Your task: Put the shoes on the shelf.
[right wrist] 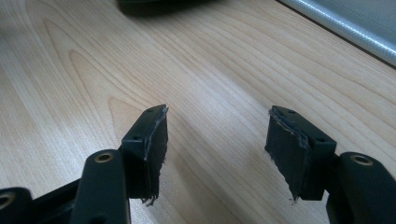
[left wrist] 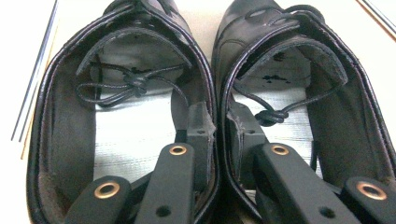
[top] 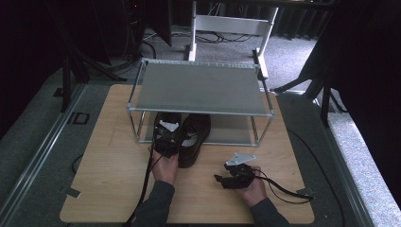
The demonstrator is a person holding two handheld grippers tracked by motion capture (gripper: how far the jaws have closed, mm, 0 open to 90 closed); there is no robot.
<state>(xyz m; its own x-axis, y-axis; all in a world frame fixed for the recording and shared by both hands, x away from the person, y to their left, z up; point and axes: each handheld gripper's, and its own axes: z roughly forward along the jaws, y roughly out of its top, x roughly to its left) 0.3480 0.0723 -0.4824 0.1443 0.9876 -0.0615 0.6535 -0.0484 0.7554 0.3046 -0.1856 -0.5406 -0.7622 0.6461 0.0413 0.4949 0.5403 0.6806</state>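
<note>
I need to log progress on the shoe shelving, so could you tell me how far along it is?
Roughly halfway. Done: the left tongs have pinched the inner walls of both black shoes together, one jaw in each. In hand: the pair sits toes-first at the front of the rack, heels out on the table. Left: pushing them fully onto the lower shelf, then releasing. The right tongs rest open, holding nothing.
</note>
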